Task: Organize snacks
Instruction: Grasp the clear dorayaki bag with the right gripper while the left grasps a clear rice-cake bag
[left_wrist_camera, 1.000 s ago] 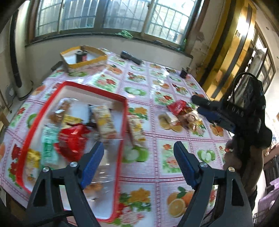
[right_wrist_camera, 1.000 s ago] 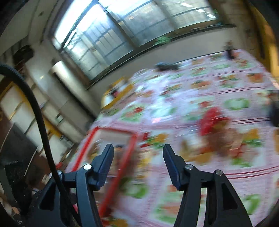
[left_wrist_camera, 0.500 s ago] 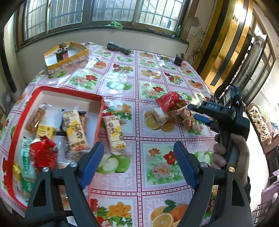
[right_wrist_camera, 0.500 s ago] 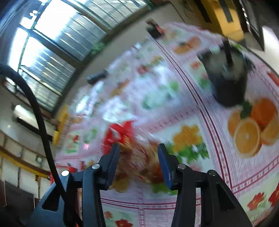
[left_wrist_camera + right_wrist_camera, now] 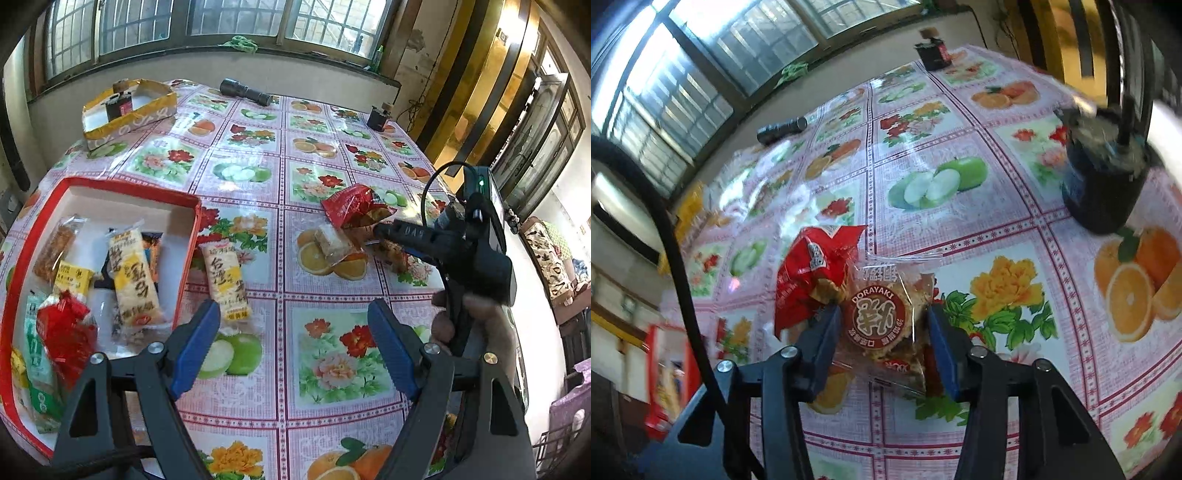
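Observation:
A red-rimmed tray (image 5: pixel 188 254) at the left holds several wrapped snacks. A yellow-white rice cracker pack (image 5: pixel 225 280) lies on the table just right of the tray. A red bag (image 5: pixel 351 205), a clear wafer pack (image 5: pixel 332 243) and a dorayaki pack (image 5: pixel 882 321) lie in a pile to the right. My left gripper (image 5: pixel 293 350) is open and empty above the table, near the cracker pack. My right gripper (image 5: pixel 882 341) is open with its jaws on either side of the dorayaki pack; it also shows in the left wrist view (image 5: pixel 410 236).
A yellow cardboard box (image 5: pixel 129 110) stands at the far left. A black flashlight (image 5: pixel 245 91) lies at the far edge. A small dark jar (image 5: pixel 377 118) stands far right. A dark round object (image 5: pixel 1104 184) sits close to the right of the pile. The tablecloth has a fruit and flower print.
My right gripper has come down over the snack pile and narrowed around the dorayaki pack. My left gripper has shifted right, away from the tray.

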The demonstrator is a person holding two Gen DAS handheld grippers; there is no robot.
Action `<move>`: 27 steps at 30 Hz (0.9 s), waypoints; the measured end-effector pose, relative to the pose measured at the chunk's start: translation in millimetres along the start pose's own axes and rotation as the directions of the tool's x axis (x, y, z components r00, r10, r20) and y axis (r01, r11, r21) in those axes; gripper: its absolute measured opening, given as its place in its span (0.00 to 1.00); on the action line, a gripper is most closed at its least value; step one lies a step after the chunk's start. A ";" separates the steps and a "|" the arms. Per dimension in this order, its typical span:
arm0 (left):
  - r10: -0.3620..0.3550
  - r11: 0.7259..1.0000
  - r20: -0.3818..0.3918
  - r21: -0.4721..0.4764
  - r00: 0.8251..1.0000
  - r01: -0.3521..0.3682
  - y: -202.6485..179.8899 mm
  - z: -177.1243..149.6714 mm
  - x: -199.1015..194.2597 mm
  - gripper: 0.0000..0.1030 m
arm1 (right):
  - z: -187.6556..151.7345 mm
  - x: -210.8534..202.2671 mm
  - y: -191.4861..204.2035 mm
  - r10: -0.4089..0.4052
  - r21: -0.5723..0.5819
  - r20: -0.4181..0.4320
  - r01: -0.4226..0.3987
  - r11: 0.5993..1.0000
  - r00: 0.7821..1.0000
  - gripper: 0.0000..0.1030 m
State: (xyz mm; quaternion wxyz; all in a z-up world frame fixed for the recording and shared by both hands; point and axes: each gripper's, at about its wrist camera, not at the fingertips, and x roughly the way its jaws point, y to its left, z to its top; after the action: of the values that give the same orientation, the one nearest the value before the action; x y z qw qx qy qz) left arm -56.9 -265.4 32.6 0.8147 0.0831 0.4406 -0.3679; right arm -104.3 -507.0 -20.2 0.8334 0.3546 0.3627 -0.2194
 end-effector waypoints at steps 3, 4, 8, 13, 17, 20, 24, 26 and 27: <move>-0.001 1.000 -0.029 0.008 1.000 0.001 -3.5 6.2 12.9 0.80 | -4.3 -4.2 -1.2 -0.029 -0.022 0.000 0.029 0.999 1.000 0.36; 0.005 1.000 -0.040 0.002 0.999 -0.005 -4.8 8.8 19.1 0.80 | -4.5 -4.7 -2.6 -0.031 -0.018 0.000 0.031 0.999 1.000 0.36; 0.026 0.999 -0.070 -0.017 0.997 -0.027 -10.1 19.1 41.4 0.80 | -2.3 -16.4 -18.0 0.028 0.046 0.019 -0.029 0.999 0.999 0.34; 0.017 0.999 -0.118 -0.024 0.993 -0.020 -23.4 40.1 75.6 0.80 | 0.1 -38.2 -35.5 0.069 0.121 0.101 -0.081 0.989 0.992 0.34; 0.027 0.999 -0.152 -0.038 0.988 -0.033 -32.2 54.8 106.3 0.77 | 0.6 -44.3 -39.9 0.085 0.140 0.126 -0.103 0.985 0.988 0.34; 0.054 0.998 -0.174 -0.026 0.983 -0.059 -38.6 59.9 122.5 0.74 | -1.7 -45.3 -40.4 0.107 0.150 0.124 -0.125 0.981 0.986 0.34; 0.076 0.996 -0.171 -0.032 0.982 -0.083 -40.3 64.0 133.2 0.73 | -2.5 -53.3 -43.7 0.121 0.165 0.156 -0.147 0.975 0.980 0.34; 0.086 0.996 -0.180 -0.011 0.980 -0.090 -43.4 63.7 141.6 0.72 | -1.1 -55.0 -44.7 0.136 0.173 0.163 -0.164 0.971 0.977 0.34; 0.098 0.995 -0.179 0.001 0.979 -0.099 -45.1 64.2 144.9 0.69 | -1.4 -56.1 -45.7 0.138 0.179 0.171 -0.169 0.969 0.976 0.34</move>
State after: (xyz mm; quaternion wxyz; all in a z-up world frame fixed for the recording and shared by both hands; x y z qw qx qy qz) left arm 4.4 -403.5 -33.4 0.7894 0.1343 0.5085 -0.3166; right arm -169.4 -529.7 2.0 0.8358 0.4419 0.2445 -0.2153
